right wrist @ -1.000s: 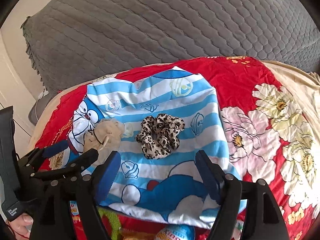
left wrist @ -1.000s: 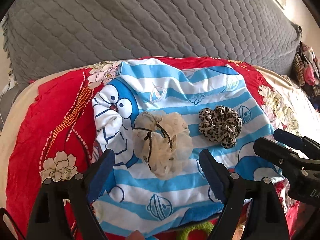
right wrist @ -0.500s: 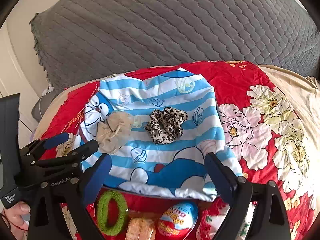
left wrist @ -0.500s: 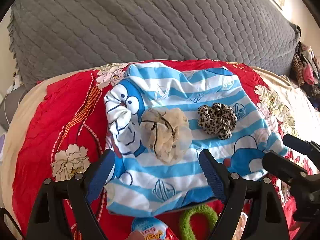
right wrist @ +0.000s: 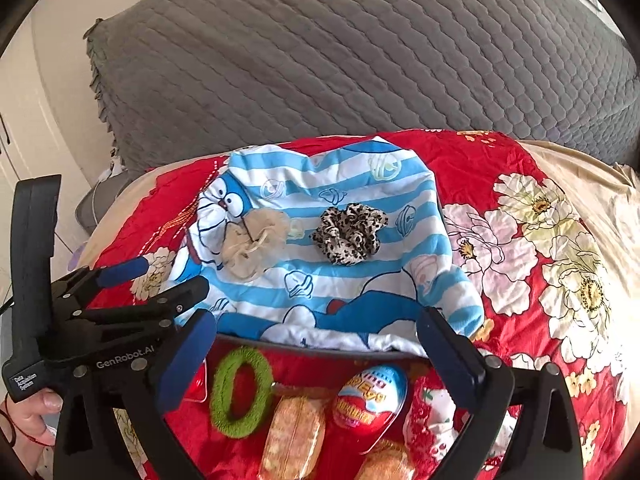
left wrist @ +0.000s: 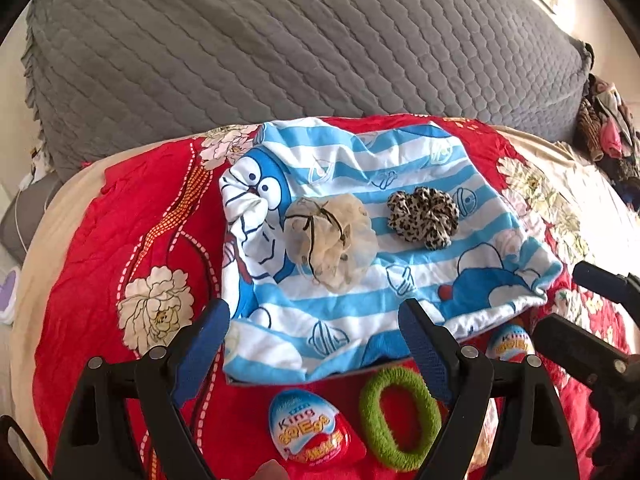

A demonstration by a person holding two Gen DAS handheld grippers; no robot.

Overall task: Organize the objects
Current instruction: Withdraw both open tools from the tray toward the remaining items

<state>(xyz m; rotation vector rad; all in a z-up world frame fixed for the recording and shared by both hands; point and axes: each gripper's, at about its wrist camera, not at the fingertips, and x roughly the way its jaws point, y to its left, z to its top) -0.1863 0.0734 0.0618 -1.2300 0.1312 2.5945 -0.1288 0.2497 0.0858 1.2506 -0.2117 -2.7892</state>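
A blue-and-white striped cartoon cloth (left wrist: 360, 240) lies spread over a red floral bedspread (left wrist: 132, 240), with a grey quilted cover (left wrist: 280, 48) behind it. Two scrunchies rest on the cloth, apart from each other: a sheer beige scrunchie (left wrist: 330, 238) to the left, next to the cartoon face, and a leopard scrunchie (left wrist: 424, 218) to the right. The left gripper (left wrist: 316, 344) hangs over the cloth's near edge with its blue-padded fingers spread wide, holding nothing. The right gripper (right wrist: 316, 344) is likewise wide open and empty above the near edge — its view shows the left gripper's body at the lower left, held by a hand (right wrist: 28, 412). Just in front of the cloth, on the bedspread, lie a green hair tie (right wrist: 240, 392), flat and ring-shaped, and a red-and-blue egg (right wrist: 370, 398), with an orange packet (right wrist: 294, 436) between and below them; a second orange packet (right wrist: 384, 464) sits at the bottom edge. In the left view another egg (left wrist: 310, 428) lies just left of the hair tie, and one more peeks out at the cloth's right corner. A heap of clothes (left wrist: 608, 128) sits at the far right.
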